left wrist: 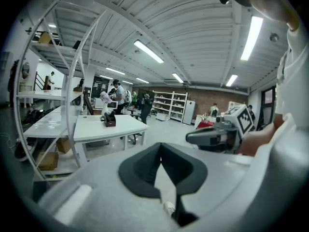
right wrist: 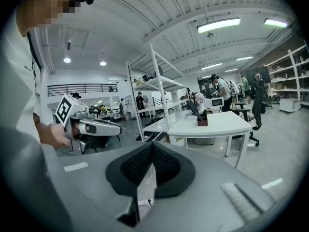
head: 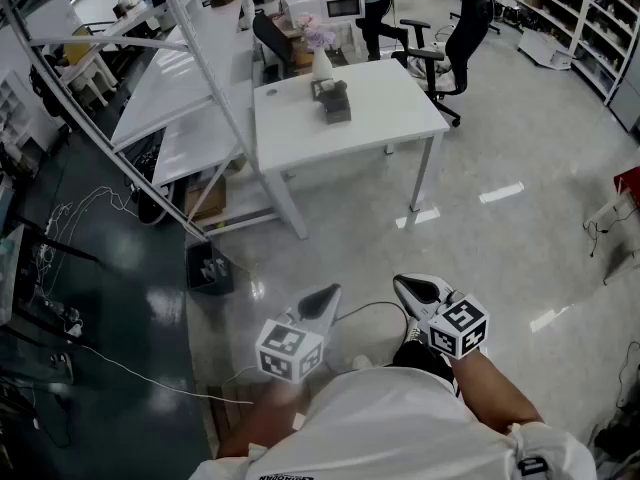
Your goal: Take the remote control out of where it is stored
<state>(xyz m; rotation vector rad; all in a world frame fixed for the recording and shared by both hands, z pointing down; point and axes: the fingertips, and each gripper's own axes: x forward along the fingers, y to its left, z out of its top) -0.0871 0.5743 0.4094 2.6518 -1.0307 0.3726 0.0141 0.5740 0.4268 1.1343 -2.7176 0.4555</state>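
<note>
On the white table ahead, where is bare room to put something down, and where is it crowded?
The white table is bare along its near edge and at its right corner, in front of the dark holder. It is crowded at the far edge, where the vase stands just behind the holder.

White rectangular bench, dark brown box; grey left tool & right tool w/ blk-wht marker cubes.

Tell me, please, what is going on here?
A person stands some way short of the white table, holding the left tongs and right tongs near the waist. Both are shut and empty. A dark box sits on the table, untouched.
</note>
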